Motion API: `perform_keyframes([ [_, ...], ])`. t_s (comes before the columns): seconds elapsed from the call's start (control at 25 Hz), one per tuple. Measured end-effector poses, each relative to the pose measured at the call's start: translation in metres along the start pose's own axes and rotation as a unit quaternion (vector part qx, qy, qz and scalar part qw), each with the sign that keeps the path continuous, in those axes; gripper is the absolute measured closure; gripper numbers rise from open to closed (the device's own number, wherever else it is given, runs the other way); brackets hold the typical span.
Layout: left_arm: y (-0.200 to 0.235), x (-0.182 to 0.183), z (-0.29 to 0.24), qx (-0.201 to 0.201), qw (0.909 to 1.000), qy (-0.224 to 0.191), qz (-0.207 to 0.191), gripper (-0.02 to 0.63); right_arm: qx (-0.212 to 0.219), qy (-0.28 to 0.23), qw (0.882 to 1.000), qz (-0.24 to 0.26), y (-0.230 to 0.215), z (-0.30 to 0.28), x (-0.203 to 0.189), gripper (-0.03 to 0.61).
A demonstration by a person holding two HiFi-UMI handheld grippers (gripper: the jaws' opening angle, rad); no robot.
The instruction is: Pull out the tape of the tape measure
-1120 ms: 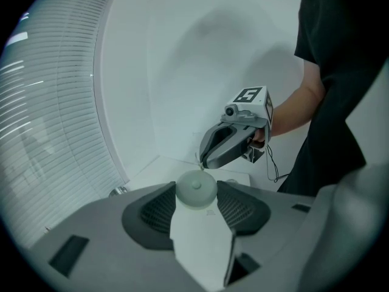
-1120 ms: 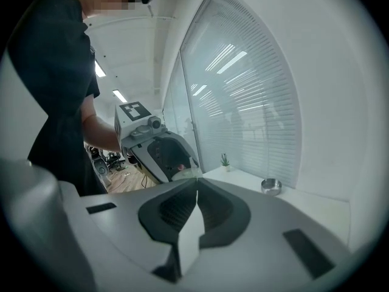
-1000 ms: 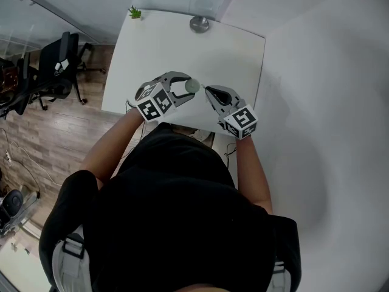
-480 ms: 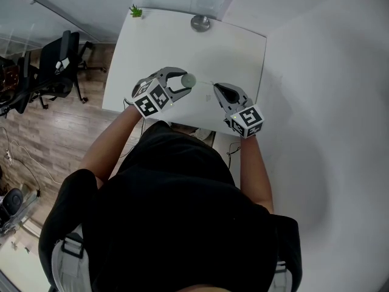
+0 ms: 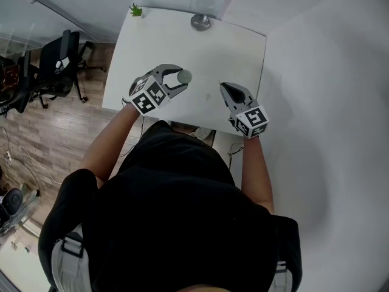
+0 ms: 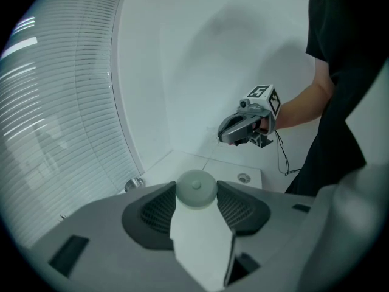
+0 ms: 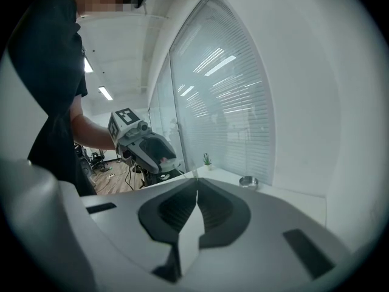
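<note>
While tape (image 6: 211,152) runs between them above the table's (image 5: 176,41) near edge:
Left gripper (image 5: 181,78), half-spread, clamps the tape measure (image 5: 185,76); right gripper (image 5: 222,86), closed, pinches the tape.

No legible text, brand, number or sign in any view. The left cube (image 5: 148,96) and right cube (image 5: 252,120) bear only black-and-white square marker patterns, no characters. The tape measure (image 6: 196,188) shows a plain case with no readable print.
</note>
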State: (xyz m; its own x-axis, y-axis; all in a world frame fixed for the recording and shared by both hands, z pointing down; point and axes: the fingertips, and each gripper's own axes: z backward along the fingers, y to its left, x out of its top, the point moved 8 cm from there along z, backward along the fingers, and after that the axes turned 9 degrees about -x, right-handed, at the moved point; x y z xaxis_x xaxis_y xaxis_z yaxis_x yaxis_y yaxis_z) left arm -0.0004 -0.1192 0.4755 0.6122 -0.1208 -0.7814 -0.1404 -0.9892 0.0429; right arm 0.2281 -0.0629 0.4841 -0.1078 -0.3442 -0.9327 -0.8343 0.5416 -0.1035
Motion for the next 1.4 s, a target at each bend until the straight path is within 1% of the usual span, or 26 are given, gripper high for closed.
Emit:
perform_keyframes([
  [0.72,0.013,-0.008,0.006,0.022,0.9997,0.003,0.014,0.390,-0.040,0.000,0.999,-0.004,-0.016,0.016,-0.004,0.571],
  [1.04,0.015,-0.011,0.007,0.026,0.9995,0.008,0.016,0.390,-0.048,0.000,0.999,0.000,-0.019,0.014,-0.003,0.571],
  [1.24,0.018,-0.013,0.010,0.035,0.9991,0.010,0.023,0.390,-0.056,-0.002,0.998,-0.008,-0.024,0.018,-0.003,0.571],
  [1.4,0.020,-0.016,0.013,0.039,0.9987,0.011,0.029,0.390,-0.056,0.002,0.998,-0.006,-0.025,0.019,-0.005,0.571],
])
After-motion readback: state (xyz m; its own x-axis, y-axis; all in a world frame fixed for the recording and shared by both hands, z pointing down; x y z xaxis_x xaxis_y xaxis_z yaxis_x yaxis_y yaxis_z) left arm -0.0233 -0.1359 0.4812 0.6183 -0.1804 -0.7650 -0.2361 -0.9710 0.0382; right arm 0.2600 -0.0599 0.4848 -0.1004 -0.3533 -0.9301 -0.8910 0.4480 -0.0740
